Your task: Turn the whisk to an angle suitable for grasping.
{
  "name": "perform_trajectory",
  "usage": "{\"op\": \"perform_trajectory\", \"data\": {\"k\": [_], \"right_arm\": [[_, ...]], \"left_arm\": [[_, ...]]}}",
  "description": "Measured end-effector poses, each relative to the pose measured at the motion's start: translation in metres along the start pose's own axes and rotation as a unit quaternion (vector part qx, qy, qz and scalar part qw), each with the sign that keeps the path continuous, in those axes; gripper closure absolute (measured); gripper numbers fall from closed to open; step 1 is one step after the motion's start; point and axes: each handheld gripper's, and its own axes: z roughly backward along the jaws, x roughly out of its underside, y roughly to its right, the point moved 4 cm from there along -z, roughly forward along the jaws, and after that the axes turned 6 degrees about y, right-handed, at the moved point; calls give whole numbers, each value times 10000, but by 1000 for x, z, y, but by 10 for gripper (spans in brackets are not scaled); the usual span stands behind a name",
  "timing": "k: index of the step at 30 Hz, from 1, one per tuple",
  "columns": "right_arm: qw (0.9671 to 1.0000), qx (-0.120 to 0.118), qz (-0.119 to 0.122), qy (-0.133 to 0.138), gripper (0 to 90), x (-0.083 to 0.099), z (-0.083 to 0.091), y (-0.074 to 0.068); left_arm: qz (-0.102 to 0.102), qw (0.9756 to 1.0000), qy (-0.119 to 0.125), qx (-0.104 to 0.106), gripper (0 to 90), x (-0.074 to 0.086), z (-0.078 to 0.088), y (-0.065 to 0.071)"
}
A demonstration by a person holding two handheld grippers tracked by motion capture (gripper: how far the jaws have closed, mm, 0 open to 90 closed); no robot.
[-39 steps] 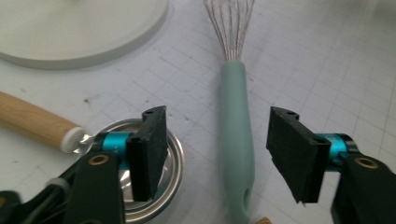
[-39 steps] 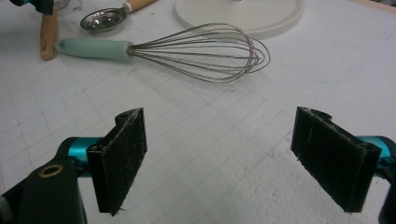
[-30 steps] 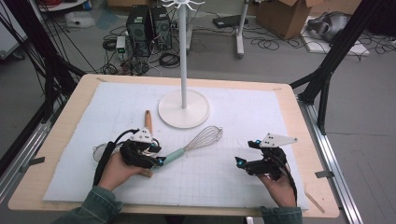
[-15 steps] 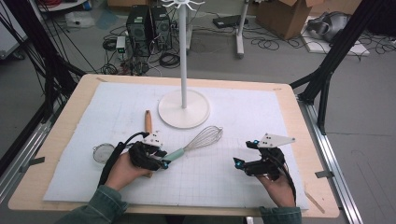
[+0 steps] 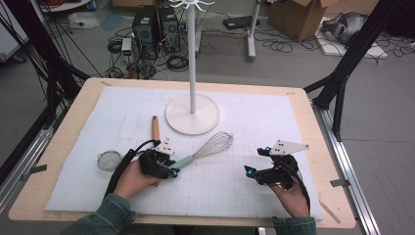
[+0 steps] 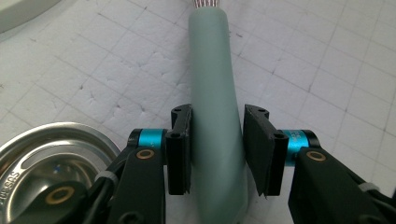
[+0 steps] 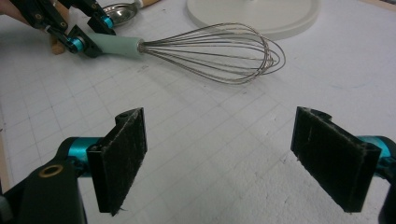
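Mint-green-handled wire whisk (image 5: 203, 152) lies centre-frame in the high view, handle end inside the left gripper (image 5: 169, 170).

Left gripper view: jaws have just been closing around the handle, one pad touching, the other just beside.

Right gripper view: right gripper (image 7: 233, 156) stands wide, empty; whisk at upper left.

Left gripper (image 5: 172, 170) low at the table, hand wrapped round its body, forearm in from the bottom edge; jaws have just been closing, one pad touching, the other a sliver off. Right gripper (image 7: 233, 158) level, jaws spread wide, nothing between them.
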Motion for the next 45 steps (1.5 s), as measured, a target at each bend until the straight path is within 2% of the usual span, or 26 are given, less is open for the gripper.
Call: {"op": "perform_trajectory", "data": {"k": [10,14,21,29,32,34,35,36,41,45], "right_arm": [[10000,-7,28,-32,171,0,-2,-1],[10000,-12,28,-71,172,1,-3,-2],[10000,-7,58,-67,172,1,-2,-1],[10000,-17,41,-58,172,1,-2,-1],[9999,-47,88,-41,172,0,-2,-2],[9999,-54,91,-46,172,0,-2,-2],[9999,-71,116,-38,172,0,-2,-2],[9999,-71,116,-38,172,0,-2,-2],[9998,-117,145,-52,172,0,-3,-3],[9996,-201,165,-87,172,-1,-6,-4]], "left_arm": [[-58,9999,-38,-92,658,-1,-1,2],[-212,9997,-39,-120,661,-2,-1,3],[-353,9993,74,-69,663,-4,-4,3],[-481,9986,147,178,663,-16,-8,8],[-627,9975,117,308,663,-25,-10,10],[-662,9967,185,425,663,-29,-13,12],[-779,9959,115,446,663,-31,-14,13],[-807,9955,112,476,663,-32,-17,14],[-801,9946,-1,656,663,-31,-24,13],[-742,9949,-30,679,662,-30,-26,10]]}}
